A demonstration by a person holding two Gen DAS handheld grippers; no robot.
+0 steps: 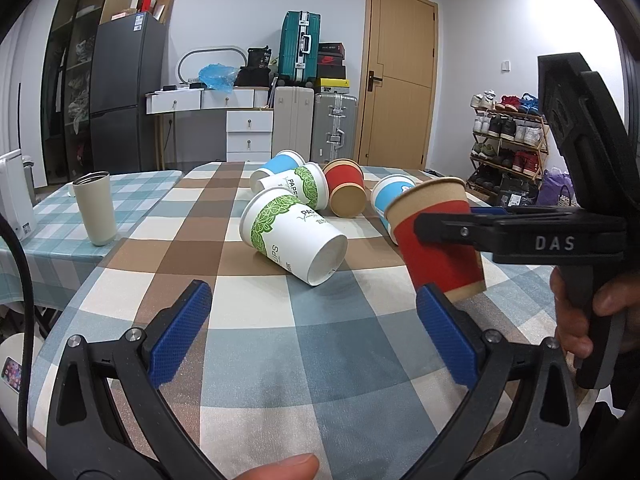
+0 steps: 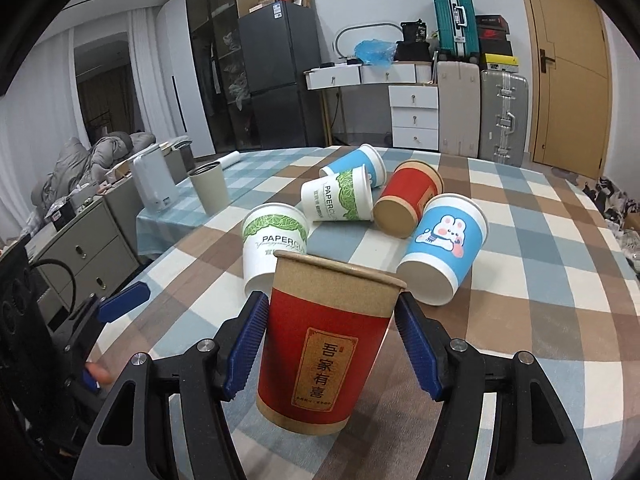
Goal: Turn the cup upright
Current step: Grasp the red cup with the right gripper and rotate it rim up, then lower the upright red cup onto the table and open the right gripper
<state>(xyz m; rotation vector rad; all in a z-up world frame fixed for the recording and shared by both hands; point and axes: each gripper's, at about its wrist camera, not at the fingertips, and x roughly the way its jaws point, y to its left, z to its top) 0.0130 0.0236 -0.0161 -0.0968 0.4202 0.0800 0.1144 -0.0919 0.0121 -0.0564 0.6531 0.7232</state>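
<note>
My right gripper (image 2: 332, 344) is shut on a red and brown paper cup (image 2: 324, 344), mouth up, slightly tilted, held just above the checked tablecloth (image 2: 540, 320). The same cup (image 1: 440, 236) shows at the right in the left wrist view, clamped by the right gripper (image 1: 448, 222). My left gripper (image 1: 316, 320) is open and empty over the cloth, near the front edge. Several other paper cups lie on their sides behind: a green-leaf one (image 1: 292, 236), a second green-leaf one (image 2: 338, 200), a red one (image 2: 408, 204), a blue rabbit one (image 2: 444, 248) and a blue one (image 2: 356, 164).
A beige metal tumbler (image 1: 96, 208) stands upright at the left on a lower check-covered table (image 1: 48, 216). A white appliance (image 1: 14, 196) stands at that table's far left. Suitcases, drawers and a fridge stand beyond the table.
</note>
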